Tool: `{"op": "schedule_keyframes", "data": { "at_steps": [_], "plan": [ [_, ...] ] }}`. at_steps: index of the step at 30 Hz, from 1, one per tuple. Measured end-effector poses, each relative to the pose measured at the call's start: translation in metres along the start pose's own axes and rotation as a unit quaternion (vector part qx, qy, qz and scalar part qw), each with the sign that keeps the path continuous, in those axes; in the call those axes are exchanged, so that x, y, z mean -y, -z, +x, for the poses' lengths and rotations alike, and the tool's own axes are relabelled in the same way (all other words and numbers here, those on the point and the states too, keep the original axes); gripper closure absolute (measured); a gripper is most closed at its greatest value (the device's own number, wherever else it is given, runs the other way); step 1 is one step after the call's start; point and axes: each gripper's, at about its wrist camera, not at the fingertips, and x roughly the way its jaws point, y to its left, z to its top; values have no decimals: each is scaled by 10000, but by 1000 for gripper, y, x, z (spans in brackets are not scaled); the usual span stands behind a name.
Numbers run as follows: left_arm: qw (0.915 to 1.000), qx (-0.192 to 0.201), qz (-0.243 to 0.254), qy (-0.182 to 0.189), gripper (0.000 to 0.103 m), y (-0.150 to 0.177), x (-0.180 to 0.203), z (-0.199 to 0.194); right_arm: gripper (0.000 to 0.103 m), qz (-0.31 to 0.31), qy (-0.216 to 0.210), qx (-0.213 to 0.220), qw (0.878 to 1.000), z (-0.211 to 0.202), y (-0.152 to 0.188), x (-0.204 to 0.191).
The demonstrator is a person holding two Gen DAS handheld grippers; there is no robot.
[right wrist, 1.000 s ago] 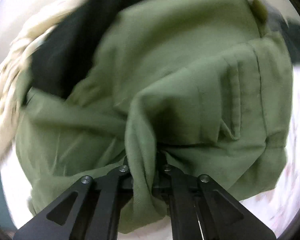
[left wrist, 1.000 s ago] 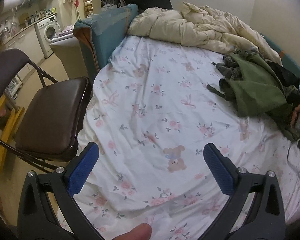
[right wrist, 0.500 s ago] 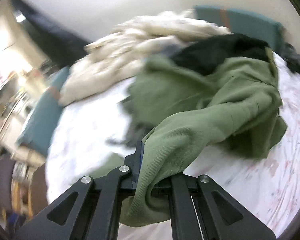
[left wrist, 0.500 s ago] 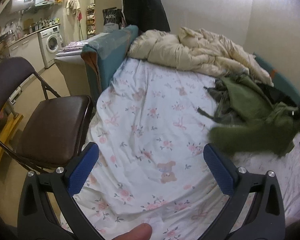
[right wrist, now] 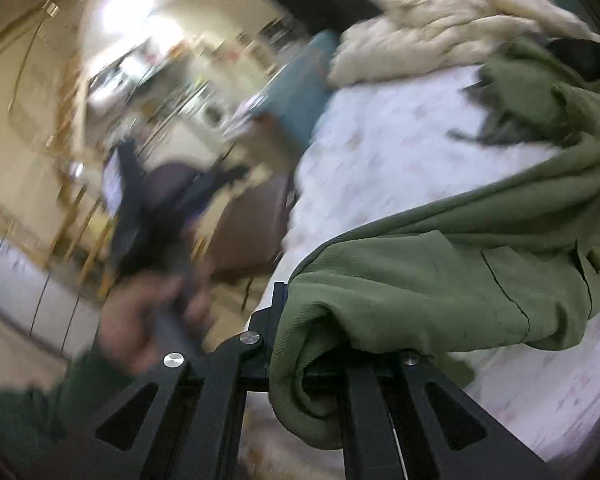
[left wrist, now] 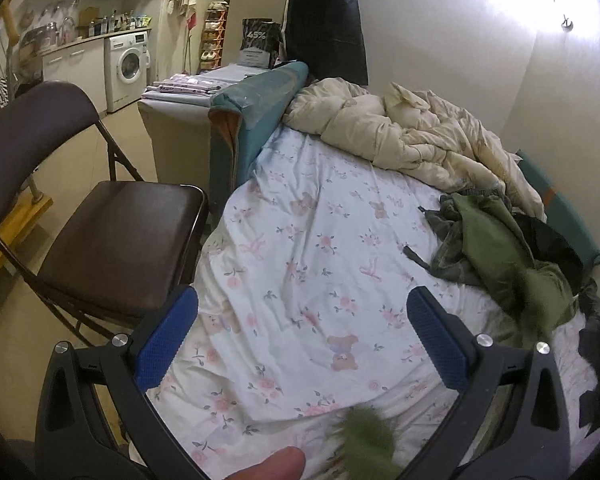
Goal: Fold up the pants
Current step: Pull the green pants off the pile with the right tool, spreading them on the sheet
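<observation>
Green pants [right wrist: 440, 280] stretch from my right gripper [right wrist: 312, 320] back to a clothes heap on the bed. That gripper is shut on a bunched edge of them, and the cloth hides its pads. In the left wrist view the green pants [left wrist: 512, 256] lie at the right of the floral sheet [left wrist: 300, 272], and a blurred green end [left wrist: 364, 436] shows at the bottom. My left gripper [left wrist: 300, 340] hangs open above the sheet with nothing between its blue pads [left wrist: 432, 332]. A thumb tip [left wrist: 268, 466] shows below it.
A brown folding chair [left wrist: 112, 236] stands left of the bed. A cream duvet [left wrist: 412, 136] is heaped at the far end by a teal bed end [left wrist: 256, 96]. Grey and black clothes [left wrist: 452, 248] lie by the pants. A hand [right wrist: 140, 320] with the other gripper shows, blurred.
My right gripper has swung fast to the left and up, dragging the green pants out of the heap across the sheet. The left gripper has risen and stayed open.
</observation>
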Motion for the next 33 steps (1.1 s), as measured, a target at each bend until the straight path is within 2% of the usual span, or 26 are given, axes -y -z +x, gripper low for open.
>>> {"op": "schedule_keyframes", "data": {
  "at_steps": [3, 5, 6, 9, 10, 12, 14, 15, 19, 23, 25, 27, 30, 31, 32, 33],
  "plan": [
    [9999, 0, 124, 62, 0, 2, 8, -1, 99, -312, -787, -501, 9952, 6, 33, -43],
    [9997, 20, 241, 60, 0, 4, 13, -1, 100, -670, -1474, -922, 9825, 7, 59, -80],
    [9995, 24, 326, 43, 0, 6, 16, -1, 100, -853, -1638, -1126, 9763, 8, 67, -93],
    [9990, -75, 437, 66, 0, 10, 18, 2, 95, -1040, -1644, -1773, 9647, 18, 85, -102],
    [9989, -120, 449, 89, 0, 11, 19, 3, 94, -828, -1521, -2046, 9634, 25, 88, -87],
    [9987, -191, 472, 92, 0, 12, 21, 6, 80, -344, -1113, -2380, 9643, 33, 90, -54],
    [9985, -226, 484, 92, 0, 13, 22, 7, 21, 46, -483, -2538, 9660, 35, 91, -22],
    [9984, -248, 490, 97, 0, 14, 23, 8, 14, 195, -326, -2548, 9662, 32, 89, -9],
    [9976, -397, 557, 125, 0, 16, 28, 13, 14, 822, 23, -2327, 9691, 9, 76, 45],
    [9960, -525, 695, 183, 0, 23, 35, 18, 14, 1590, 132, -1947, 9678, -23, 54, 98],
    [9955, -551, 759, 158, 0, 26, 37, 20, 14, 1771, 226, -1831, 9668, -40, 38, 113],
    [9953, -600, 747, 160, 0, 27, 37, 22, 14, 1770, 427, -1487, 9720, -64, 20, 127],
    [9952, -665, 696, 148, 0, 28, 36, 26, 9, 1840, 1116, -888, 9725, -97, -7, 153],
    [9952, -680, 693, 152, 0, 28, 37, 27, 2, 1895, 1580, -691, 9666, -104, -16, 165],
    [9950, -692, 703, 160, 0, 29, 38, 28, 0, 1843, 2218, -525, 9561, -114, -26, 176],
    [9947, -700, 740, 165, 0, 30, 40, 29, 0, 1760, 2637, -472, 9472, -115, -33, 185]
  ]
}}
